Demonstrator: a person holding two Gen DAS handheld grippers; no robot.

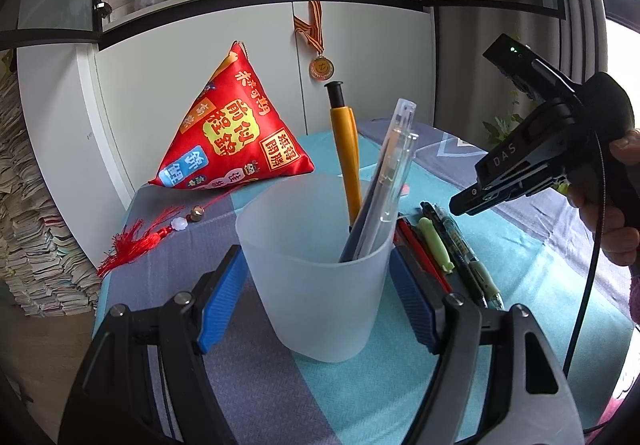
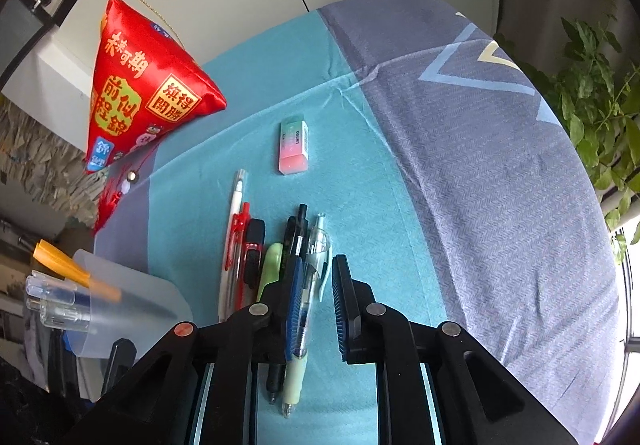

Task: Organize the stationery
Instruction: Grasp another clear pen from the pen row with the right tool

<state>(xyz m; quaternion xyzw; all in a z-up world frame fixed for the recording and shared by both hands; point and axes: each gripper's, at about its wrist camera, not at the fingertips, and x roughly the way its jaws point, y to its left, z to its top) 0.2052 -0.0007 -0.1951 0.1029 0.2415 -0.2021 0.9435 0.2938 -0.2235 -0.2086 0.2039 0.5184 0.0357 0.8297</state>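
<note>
My right gripper point(image 2: 334, 305) hangs open over the pens point(image 2: 280, 265) lying tight together on the cloth beside the cup point(image 1: 316, 265) my left gripper point(image 1: 316, 289) clamps, so I risk pinching two or scattering the row.

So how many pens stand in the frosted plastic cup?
3 in the frosted plastic cup: one orange pen at the back, two clear pens leaning right. A dark one may hide behind them.
</note>
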